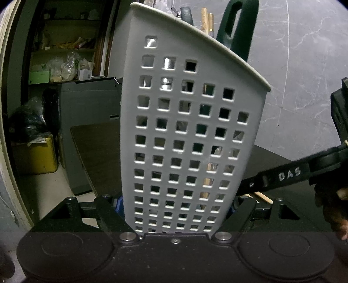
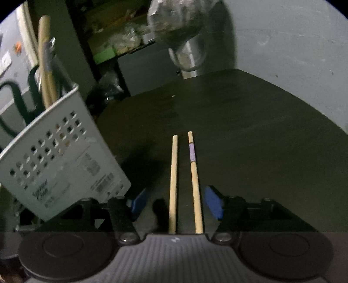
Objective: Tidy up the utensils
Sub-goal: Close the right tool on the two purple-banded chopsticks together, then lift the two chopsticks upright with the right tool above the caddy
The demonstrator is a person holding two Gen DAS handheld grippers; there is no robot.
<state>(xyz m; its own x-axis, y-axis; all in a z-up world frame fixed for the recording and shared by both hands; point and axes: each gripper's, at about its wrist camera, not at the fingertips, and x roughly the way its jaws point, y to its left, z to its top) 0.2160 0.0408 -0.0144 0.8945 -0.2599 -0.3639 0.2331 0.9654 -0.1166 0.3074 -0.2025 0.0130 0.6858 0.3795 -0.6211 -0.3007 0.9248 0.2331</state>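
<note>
A grey perforated utensil holder (image 1: pixel 184 135) is gripped between the jaws of the left gripper (image 1: pixel 176 209), whose blue pads are pressed against its lower sides, and it is seen tilted in both views. Inside the holder a dark green handle (image 1: pixel 237 28), wooden sticks (image 1: pixel 206 19) and a metal piece are stood upright, their tops showing above the pale rim. In the right wrist view the holder (image 2: pixel 65 165) is found at the left, close beside the right gripper (image 2: pixel 176 204), with a printed label on its side. The jaws of the right gripper are held open, and no earlier picture is given. Two wooden chopsticks (image 2: pixel 174 185) are laid between its blue pads on the dark bench (image 2: pixel 250 130), side by side and apart from each other, neither touched by a pad; the right one is marked with a purple band. Part of the right gripper's black body, lettered in white, is seen at the right edge of the left wrist view, with a hand (image 1: pixel 335 209) below it. Behind the bench a grey wall (image 1: pixel 304 54), cluttered shelves (image 1: pixel 63 50), a grey bin (image 1: pixel 91 122), a yellow container (image 1: pixel 37 156) and a blurred metal vessel (image 2: pixel 189 56) are seen.
</note>
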